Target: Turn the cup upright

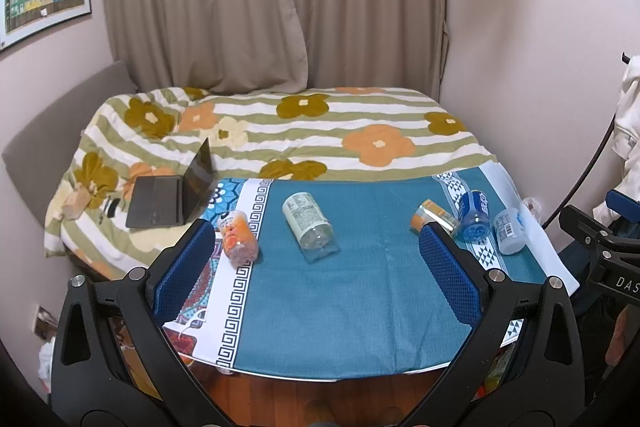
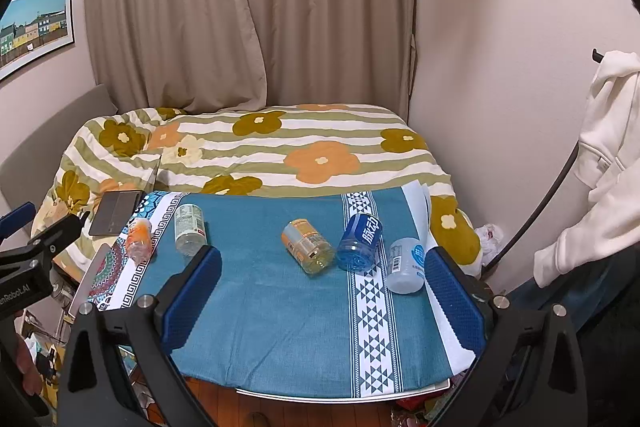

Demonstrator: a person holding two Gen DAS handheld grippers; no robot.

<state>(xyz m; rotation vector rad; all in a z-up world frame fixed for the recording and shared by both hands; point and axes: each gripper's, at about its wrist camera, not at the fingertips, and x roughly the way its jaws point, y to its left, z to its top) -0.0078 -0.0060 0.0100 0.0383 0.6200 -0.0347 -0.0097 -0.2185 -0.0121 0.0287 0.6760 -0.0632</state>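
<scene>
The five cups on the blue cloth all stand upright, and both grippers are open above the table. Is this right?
Not quite. Both wrist views show the five cups lying on their sides, for example the blue cup and the orange cup. The rest holds: they are on the blue cloth, both grippers open.

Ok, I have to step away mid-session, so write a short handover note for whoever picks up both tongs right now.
Left tongs: open, empty, held above the near edge of the table.
Right tongs: open, empty, likewise hovering.
Five cut-bottle cups lie on their sides on the blue tablecloth: orange cup far left, clear labelled cup in the middle, yellow-orange cup, blue cup, and frosted white cup at right.
Done: nothing, none stands upright.
Left: grasp and stand up each cup. Laptop on the bed is not part of it.
</scene>
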